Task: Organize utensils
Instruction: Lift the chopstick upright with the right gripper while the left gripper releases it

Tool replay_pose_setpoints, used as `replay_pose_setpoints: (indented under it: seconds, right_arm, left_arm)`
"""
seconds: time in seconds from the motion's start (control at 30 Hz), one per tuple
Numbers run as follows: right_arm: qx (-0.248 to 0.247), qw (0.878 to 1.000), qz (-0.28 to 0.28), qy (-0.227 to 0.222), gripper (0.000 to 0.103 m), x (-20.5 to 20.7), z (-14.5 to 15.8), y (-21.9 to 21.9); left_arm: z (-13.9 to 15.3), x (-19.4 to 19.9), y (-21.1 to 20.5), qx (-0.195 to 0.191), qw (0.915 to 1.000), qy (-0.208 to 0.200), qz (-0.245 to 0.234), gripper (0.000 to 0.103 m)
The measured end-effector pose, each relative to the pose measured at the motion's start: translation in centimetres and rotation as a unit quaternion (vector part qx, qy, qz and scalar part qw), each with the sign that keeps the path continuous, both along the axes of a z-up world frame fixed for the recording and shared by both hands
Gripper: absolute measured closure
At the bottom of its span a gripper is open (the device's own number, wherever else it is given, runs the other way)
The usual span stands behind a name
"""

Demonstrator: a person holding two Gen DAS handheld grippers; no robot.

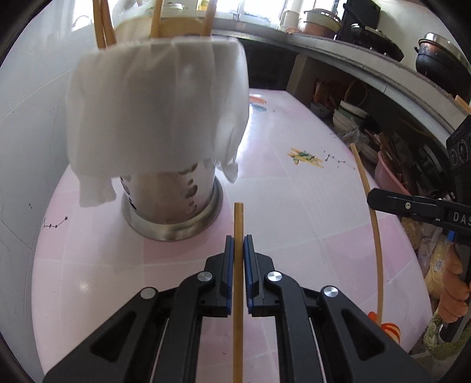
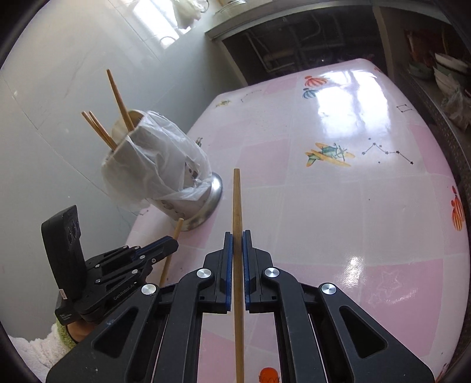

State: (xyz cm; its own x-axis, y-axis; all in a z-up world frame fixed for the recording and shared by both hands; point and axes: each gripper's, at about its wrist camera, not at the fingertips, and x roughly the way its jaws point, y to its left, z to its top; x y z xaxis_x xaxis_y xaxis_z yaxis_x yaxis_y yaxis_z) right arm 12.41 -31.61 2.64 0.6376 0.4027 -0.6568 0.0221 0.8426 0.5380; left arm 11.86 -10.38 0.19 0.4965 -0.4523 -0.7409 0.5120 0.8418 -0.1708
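A perforated steel utensil holder (image 1: 173, 203) stands on the pink table, its top wrapped in a white plastic bag (image 1: 156, 117), with several wooden chopsticks (image 1: 103, 26) sticking out. In the right wrist view the holder (image 2: 191, 206) and its chopsticks (image 2: 117, 100) are at the left. My left gripper (image 1: 238, 244) is shut on a wooden chopstick (image 1: 238, 280), just right of the holder's base. My right gripper (image 2: 237, 238) is shut on another chopstick (image 2: 237, 221). That chopstick (image 1: 371, 212) and my right gripper (image 1: 412, 206) also show at the right of the left wrist view.
The pink tiled table (image 2: 338, 221) carries printed cartoon figures. A grey-white wall (image 2: 44, 132) stands behind the holder. Shelves with pots, bowls and clutter (image 1: 368, 126) lie beyond the table's far edge. My left gripper (image 2: 141, 256) shows at the lower left of the right wrist view.
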Motion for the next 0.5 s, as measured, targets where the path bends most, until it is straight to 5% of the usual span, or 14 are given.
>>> replay_pose_setpoints:
  seconds: [0.2,0.5]
  right_arm:
    - [0.025,0.999,0.000,-0.033,0.099,-1.1,2.0,-0.6]
    - [0.027,0.998,-0.003,-0.052,0.099,-1.4,3.2,-0.7]
  left_arm:
    - [5.7,-2.7,3.5,-0.079,0.9945,-0.068,0.001,0.097]
    - [14.5,-4.4,6.9,-0.170,0.9687,-0.181,0.014,0.097]
